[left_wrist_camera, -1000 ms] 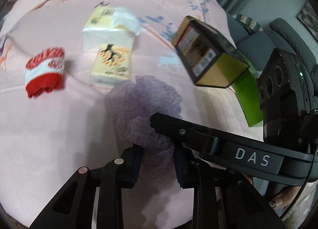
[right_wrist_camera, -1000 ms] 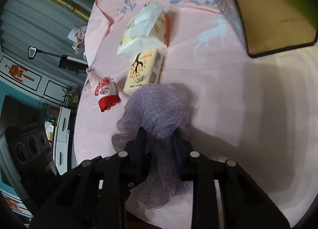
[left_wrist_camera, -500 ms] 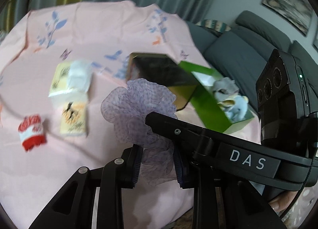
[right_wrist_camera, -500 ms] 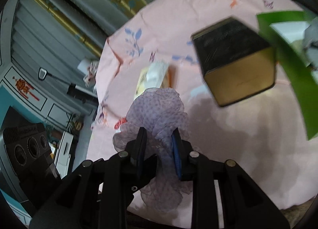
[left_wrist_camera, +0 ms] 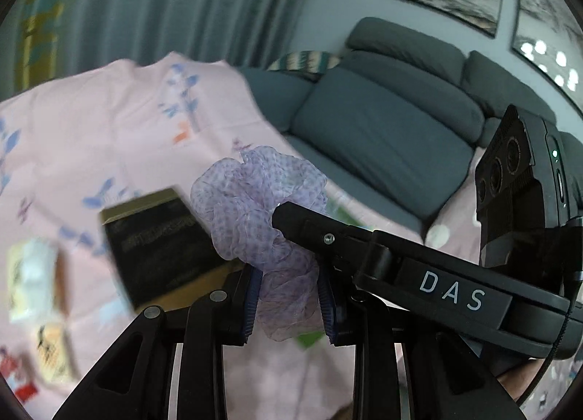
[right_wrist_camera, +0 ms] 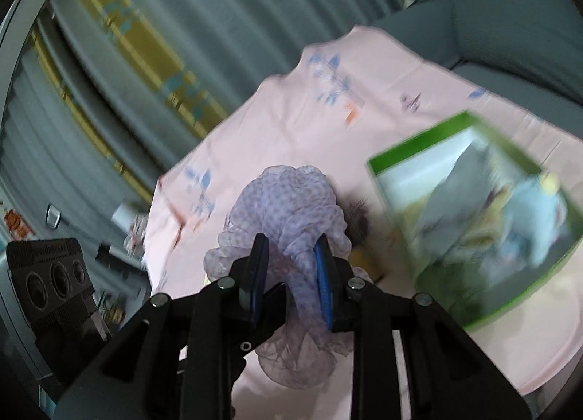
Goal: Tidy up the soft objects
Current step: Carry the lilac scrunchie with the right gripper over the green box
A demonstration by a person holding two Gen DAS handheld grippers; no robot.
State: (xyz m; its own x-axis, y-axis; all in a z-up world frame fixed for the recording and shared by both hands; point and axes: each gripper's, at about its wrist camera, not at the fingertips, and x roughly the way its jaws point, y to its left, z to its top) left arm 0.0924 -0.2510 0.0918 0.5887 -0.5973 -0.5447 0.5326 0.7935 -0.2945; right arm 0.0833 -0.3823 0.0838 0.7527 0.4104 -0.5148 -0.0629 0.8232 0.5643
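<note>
You've got the purple scrunchie (right_wrist_camera: pixel 288 212) pinched in both the left gripper (left_wrist_camera: pixel 289 301) and the right gripper (right_wrist_camera: pixel 289 274), up off the pink tablecloth (right_wrist_camera: pixel 291 121), green box (right_wrist_camera: pixel 430 150) already holds soft items, tissue packs (left_wrist_camera: pixel 31 274) look still unsorted.

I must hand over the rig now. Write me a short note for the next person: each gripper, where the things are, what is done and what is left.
Left gripper: shut on the purple scrunchie, held above the pink cloth.
Right gripper: shut on the same scrunchie.
Green box: on the cloth, right of the scrunchie in the right wrist view, already holding soft items in pale blue and yellow.
Black box and tissue packs: on the cloth at left.
Done: scrunchie picked up.
Left: probably drop it in the green box, then sort the rest.
</note>
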